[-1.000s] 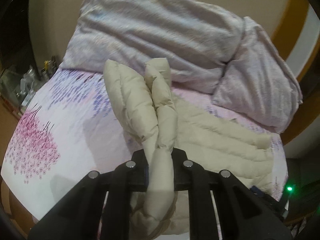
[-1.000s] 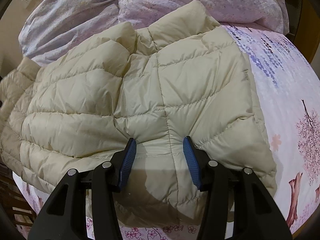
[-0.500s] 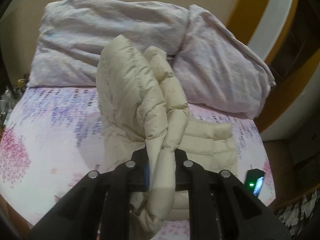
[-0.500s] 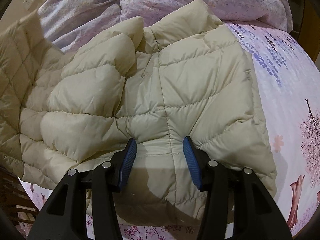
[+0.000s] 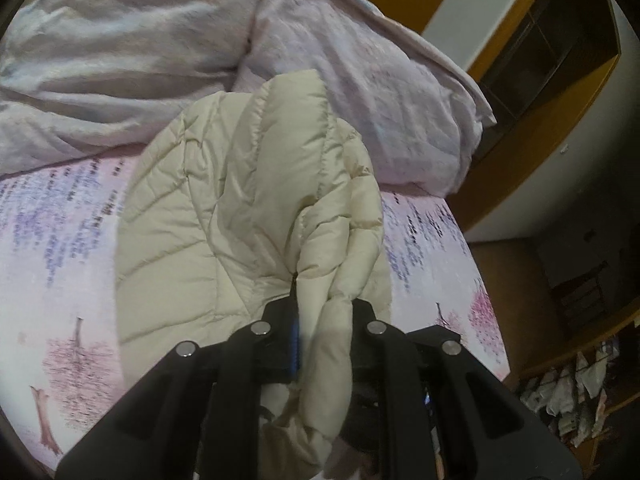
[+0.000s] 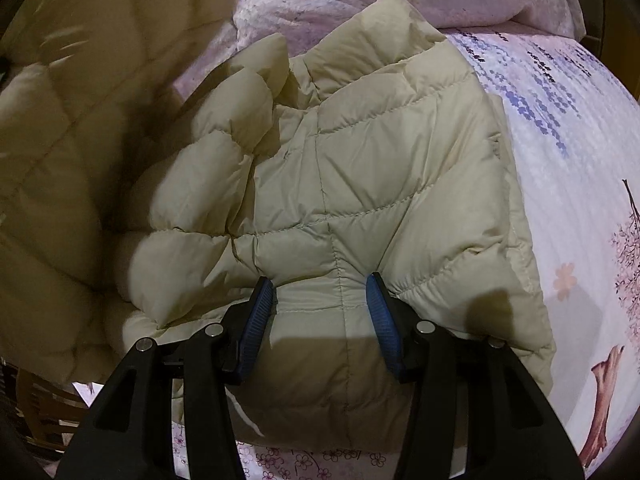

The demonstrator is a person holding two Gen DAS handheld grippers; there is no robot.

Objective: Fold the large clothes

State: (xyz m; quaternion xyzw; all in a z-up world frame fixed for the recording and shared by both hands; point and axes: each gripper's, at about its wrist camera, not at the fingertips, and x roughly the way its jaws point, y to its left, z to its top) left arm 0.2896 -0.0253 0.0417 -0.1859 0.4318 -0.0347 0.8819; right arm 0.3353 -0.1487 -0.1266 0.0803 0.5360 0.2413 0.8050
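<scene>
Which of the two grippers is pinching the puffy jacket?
The left gripper has the cream jacket bunched between its fingers. The right gripper is open, pressing on it.

Left black plastic two-finger gripper (image 5: 324, 340): angular linkage arms with cut-out slots, four round silver pivot screws (image 5: 260, 327), a thin strip of ribbed blue finger pad (image 5: 295, 346) showing.

Right black plastic two-finger gripper (image 6: 320, 308): matching linkage arms, four silver screws (image 6: 425, 326), curved blue ribbed pads (image 6: 382, 322) on both fingers.
</scene>
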